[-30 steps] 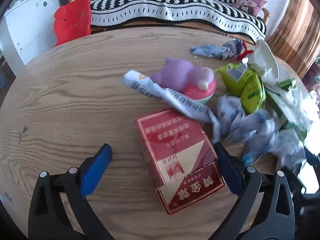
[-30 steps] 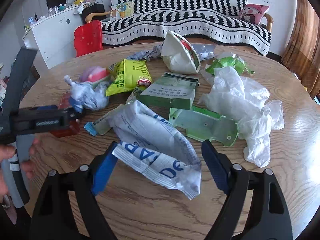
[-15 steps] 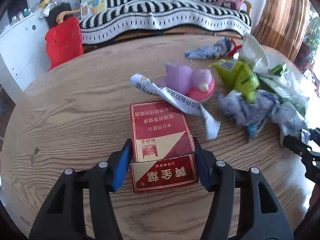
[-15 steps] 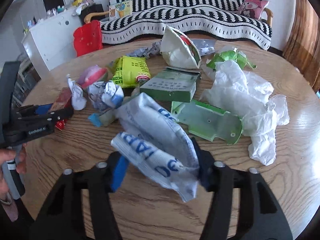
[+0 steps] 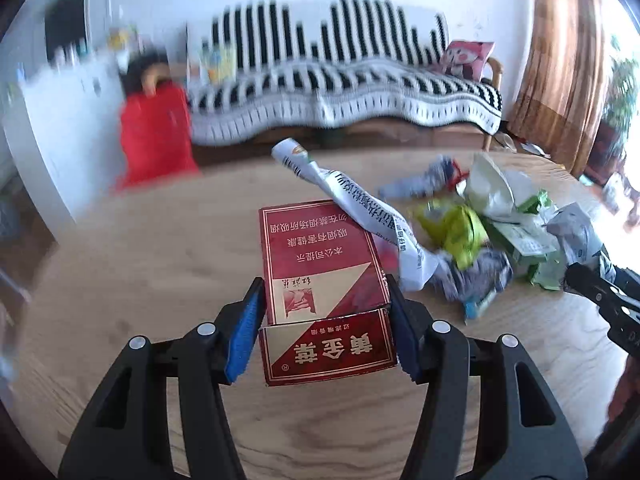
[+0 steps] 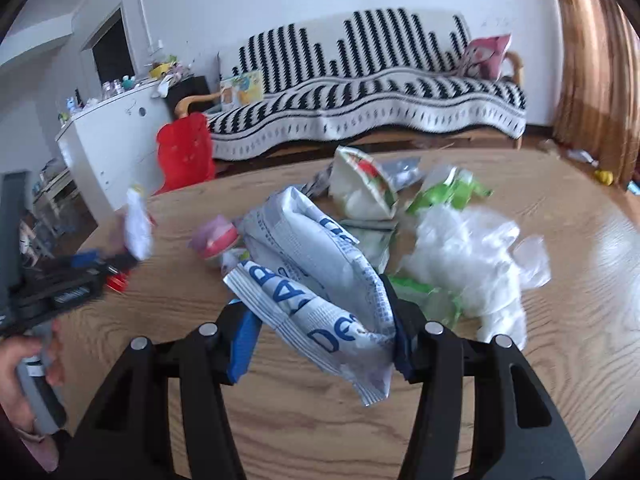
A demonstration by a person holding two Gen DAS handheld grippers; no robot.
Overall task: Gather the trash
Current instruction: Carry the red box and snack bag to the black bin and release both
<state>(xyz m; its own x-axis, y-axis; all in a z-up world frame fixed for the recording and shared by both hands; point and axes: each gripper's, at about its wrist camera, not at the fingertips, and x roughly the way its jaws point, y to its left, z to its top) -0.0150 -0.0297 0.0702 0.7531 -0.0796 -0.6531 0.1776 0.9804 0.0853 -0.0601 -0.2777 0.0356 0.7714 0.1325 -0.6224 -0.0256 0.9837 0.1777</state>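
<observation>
On the round wooden surface: lots of trash lies in a heap, and two pieces are being held.
Left hand-held gripper: its two blue pads press on both sides of the red box. It is clamped on the box.
Red box: it sticks out away from the camera, a bit tilted. It has gold and white writing. Its near flap hangs open at the front.
Paper strip: a long, twisted white strip with black print. It lies over the far right corner of the red box and pokes up toward the sofa.
Right hand-held gripper: it is clamped on the white bag, which is squashed between the blue pads.
White bag: crinkly, with big blue letters. Its bottom edge hangs down below the pads.
Pile beside the box: a yellow-green packet, a green carton and crumpled grey wrappers, all close together.
Pile behind the bag: a clear plastic bag, a white paper cup lying on its side, and a pink and purple toy.
Person's hand: seen at the left edge in the right camera, holding the grey handle of the other gripper.
Back of the room: a black and white striped sofa and a red chair.
</observation>
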